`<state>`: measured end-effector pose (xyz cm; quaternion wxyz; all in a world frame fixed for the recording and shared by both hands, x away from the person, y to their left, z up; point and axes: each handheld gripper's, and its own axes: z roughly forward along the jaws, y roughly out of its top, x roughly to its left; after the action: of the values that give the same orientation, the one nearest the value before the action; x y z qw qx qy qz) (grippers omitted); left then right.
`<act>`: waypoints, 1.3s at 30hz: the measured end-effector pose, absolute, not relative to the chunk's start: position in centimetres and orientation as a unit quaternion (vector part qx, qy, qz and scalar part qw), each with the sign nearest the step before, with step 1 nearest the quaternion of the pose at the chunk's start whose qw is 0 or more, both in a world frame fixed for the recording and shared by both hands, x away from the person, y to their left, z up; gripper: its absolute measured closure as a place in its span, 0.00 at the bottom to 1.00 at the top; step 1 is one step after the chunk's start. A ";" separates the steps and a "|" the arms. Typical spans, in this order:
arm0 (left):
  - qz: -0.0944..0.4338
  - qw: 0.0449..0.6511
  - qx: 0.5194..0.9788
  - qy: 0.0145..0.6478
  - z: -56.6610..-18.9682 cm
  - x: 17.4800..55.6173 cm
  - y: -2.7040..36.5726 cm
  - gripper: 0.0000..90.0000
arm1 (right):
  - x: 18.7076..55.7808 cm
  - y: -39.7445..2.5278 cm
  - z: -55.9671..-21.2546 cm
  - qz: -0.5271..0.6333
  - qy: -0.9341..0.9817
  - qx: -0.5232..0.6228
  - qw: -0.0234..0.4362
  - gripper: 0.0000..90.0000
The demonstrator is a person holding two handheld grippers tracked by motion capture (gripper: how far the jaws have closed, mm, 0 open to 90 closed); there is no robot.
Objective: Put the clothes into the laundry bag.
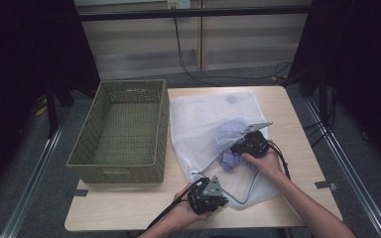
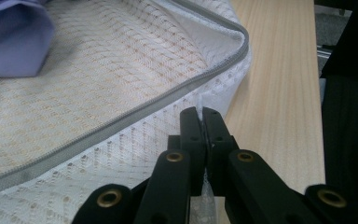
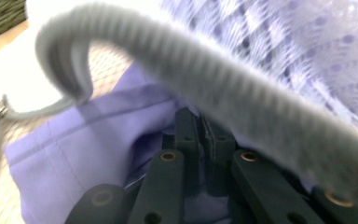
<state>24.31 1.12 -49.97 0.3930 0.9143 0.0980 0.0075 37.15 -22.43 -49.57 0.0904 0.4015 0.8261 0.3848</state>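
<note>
A white mesh laundry bag (image 1: 203,116) lies on the table to the right of the basket, with its grey zipper edge (image 2: 121,123) unzipped. A lavender garment (image 1: 229,159) sits half in the bag's mouth. My left gripper (image 1: 222,197) is at the bag's near edge, shut on the mesh (image 2: 98,70) just below the zipper. My right gripper (image 1: 235,148) reaches into the mouth and is shut on the lavender cloth (image 3: 84,144). The raised zipper edge (image 3: 223,88) arcs over its jaws. A fold of the garment (image 2: 9,42) lies at the far left of the left gripper view.
An olive woven basket (image 1: 129,83) with nothing in it stands on the left half of the wooden table (image 1: 297,148). Bare wood runs along the table's right edge (image 2: 279,70) and front. Black cables (image 1: 188,64) trail over the floor behind.
</note>
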 end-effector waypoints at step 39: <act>-0.002 0.395 0.914 0.098 -50.0 24.5 1.2 0.99 | 34.9 -25.8 -45.8 0.451 0.800 0.384 0.093 0.62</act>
<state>24.47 1.16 -49.96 0.3945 0.9136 0.0979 -0.0023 34.90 -25.77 -45.77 0.0926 0.3841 0.8001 0.4514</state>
